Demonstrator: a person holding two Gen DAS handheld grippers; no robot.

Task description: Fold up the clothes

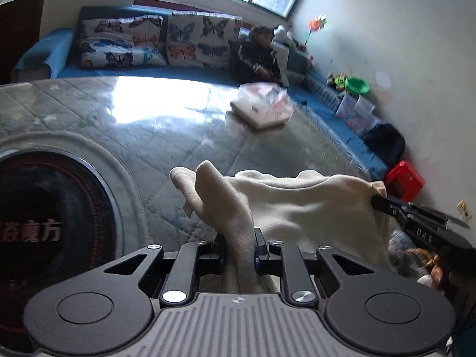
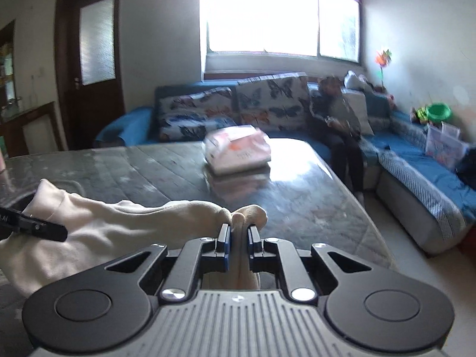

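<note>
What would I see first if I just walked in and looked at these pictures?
First you'd spot the cream garment, held up over the grey quilted table with the left gripper and right gripper each pinching a bunch of it. Next come the butterfly cushions on the blue sofa under the bright window, with a person sitting at the sofa's corner.
</note>
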